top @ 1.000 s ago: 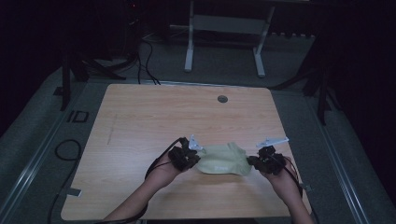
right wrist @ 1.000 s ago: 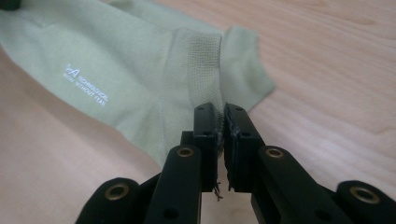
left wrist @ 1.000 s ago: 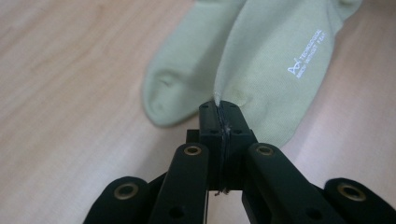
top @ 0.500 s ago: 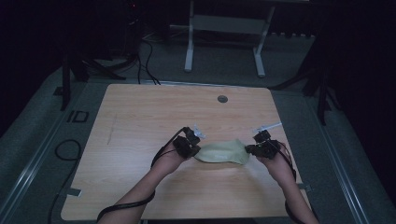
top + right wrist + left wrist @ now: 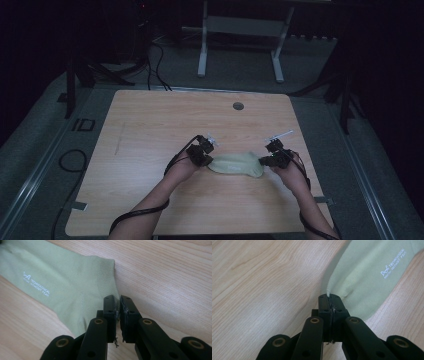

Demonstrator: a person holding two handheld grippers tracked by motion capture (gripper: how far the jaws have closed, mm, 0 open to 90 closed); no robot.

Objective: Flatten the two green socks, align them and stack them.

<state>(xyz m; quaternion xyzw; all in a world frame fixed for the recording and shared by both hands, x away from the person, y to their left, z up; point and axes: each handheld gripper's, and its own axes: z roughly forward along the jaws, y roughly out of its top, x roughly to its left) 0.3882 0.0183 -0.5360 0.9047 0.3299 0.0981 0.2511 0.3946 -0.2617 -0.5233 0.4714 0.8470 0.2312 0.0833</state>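
From above, you hold the left gripper and the right gripper at opposite ends of a pale green sock, which lies stretched between them on the near half of the wooden table, right of its middle. Your forearms come in from the near edge, and a cable trails from each gripper.

In the left gripper view, your left gripper is clenched on the sock's edge, its jaws pressed tight together with the fabric puckering at the pinch. White lettering shows on the cloth.

In the right gripper view, your right gripper grasps the sock's ribbed cuff corner, a thin slit between the jaws where the fabric sits. The sock lies flat on the wood.
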